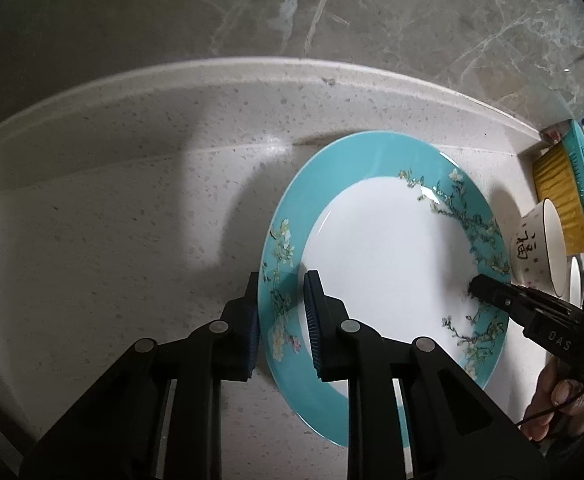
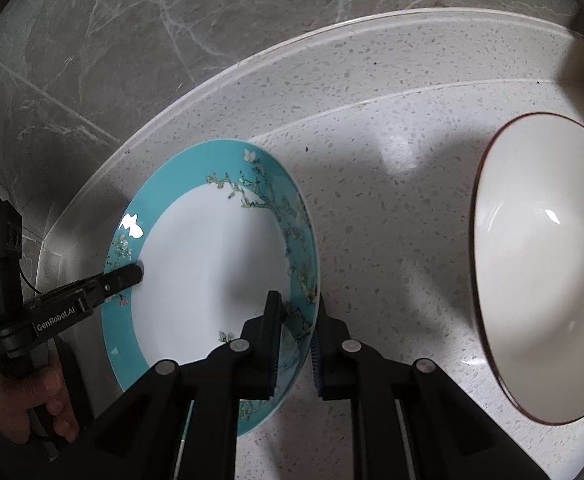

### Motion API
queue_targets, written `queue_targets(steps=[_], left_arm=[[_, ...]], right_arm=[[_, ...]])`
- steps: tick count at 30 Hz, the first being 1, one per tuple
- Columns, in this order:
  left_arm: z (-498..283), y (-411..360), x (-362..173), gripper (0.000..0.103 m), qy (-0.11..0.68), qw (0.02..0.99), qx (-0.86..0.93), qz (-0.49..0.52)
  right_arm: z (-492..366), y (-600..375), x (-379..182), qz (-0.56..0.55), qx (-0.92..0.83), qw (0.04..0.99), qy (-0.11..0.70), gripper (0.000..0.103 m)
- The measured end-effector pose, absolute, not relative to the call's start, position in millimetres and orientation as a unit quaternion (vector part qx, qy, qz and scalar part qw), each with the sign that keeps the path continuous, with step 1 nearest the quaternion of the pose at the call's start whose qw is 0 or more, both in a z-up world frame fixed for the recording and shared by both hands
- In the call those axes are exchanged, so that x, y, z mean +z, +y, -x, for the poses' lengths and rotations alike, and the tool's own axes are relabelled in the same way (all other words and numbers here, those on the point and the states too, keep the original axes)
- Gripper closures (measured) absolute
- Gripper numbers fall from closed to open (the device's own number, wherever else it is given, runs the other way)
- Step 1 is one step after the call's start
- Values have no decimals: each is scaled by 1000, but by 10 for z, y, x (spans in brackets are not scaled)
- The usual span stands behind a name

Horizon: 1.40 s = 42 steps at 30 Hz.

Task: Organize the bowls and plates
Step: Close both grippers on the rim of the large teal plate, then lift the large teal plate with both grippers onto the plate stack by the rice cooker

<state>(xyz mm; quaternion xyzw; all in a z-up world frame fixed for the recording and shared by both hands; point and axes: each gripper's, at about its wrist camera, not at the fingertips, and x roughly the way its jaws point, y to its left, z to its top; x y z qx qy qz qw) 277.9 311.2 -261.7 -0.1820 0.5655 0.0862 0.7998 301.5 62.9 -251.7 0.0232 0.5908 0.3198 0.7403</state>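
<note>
A teal-rimmed plate (image 1: pixel 379 256) with a white centre and blossom branches lies on the speckled counter, tilted a little. My left gripper (image 1: pixel 282 312) is shut on its left rim, one blue pad on each side of the teal band. The right wrist view shows the same plate (image 2: pixel 212 272), with my right gripper (image 2: pixel 296 332) clamped on its right rim. Each gripper also shows in the other's view: the right gripper (image 1: pixel 475 286) at the plate's far edge, and the left gripper (image 2: pixel 132 274) likewise. A large white bowl (image 2: pixel 547 280) with a dark rim stands to the right of the plate.
A small white bowl (image 1: pixel 539 252) with black characters sits right of the plate. Behind it are a yellow ribbed dish (image 1: pixel 559 192) and a teal basket (image 1: pixel 581 160). A raised counter ledge (image 1: pixel 212 76) meets the grey marble wall (image 1: pixel 331 8) close behind the plate.
</note>
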Motion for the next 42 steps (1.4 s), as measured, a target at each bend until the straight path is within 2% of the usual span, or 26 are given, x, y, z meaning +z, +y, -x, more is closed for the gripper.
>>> queue_targets(steps=[9, 28, 42], left_arm=[[-2746, 3002, -2560, 85, 562, 803, 82, 182], [-2313, 3015, -1968, 85, 535, 824, 76, 170], [-1672, 2786, -1762, 85, 521, 833, 70, 172]], right_arm=[[-2949, 652, -2453, -12, 316, 749, 582, 87], [-2630, 548, -2010, 2, 326, 770, 548, 87], [-2102, 373, -1795, 16, 335, 779, 530, 87]])
